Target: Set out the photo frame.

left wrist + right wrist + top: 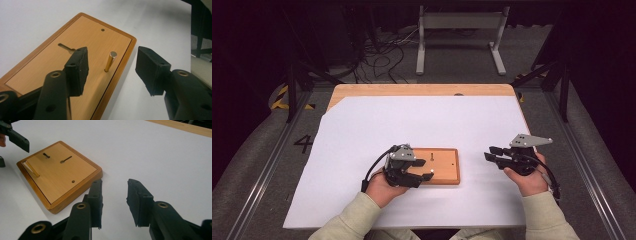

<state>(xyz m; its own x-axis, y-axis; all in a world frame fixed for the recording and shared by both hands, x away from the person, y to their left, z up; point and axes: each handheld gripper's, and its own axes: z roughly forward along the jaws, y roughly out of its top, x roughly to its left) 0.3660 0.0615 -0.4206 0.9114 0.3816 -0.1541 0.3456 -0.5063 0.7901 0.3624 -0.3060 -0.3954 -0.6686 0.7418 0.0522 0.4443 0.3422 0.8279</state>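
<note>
- The left gripper (111,72) has its jaws spread wide, with nothing held; the brass pin (110,61) stands upright between and just beyond them, so they look lined up to take it.
- That pin sits in a hole near one edge of the wooden board (447,167), which lies flat on the white sheet (422,125) covering the bench.
- The right gripper (113,202) hovers beside the board, jaws partly open and empty, likely waiting.

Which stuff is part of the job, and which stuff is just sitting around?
Part of the job:
- flat wooden board with holes
- upright brass pin standing in the board
- open left gripper around the pin

Just around:
- white sheet covering the table
- grey metal stand on the floor
</note>
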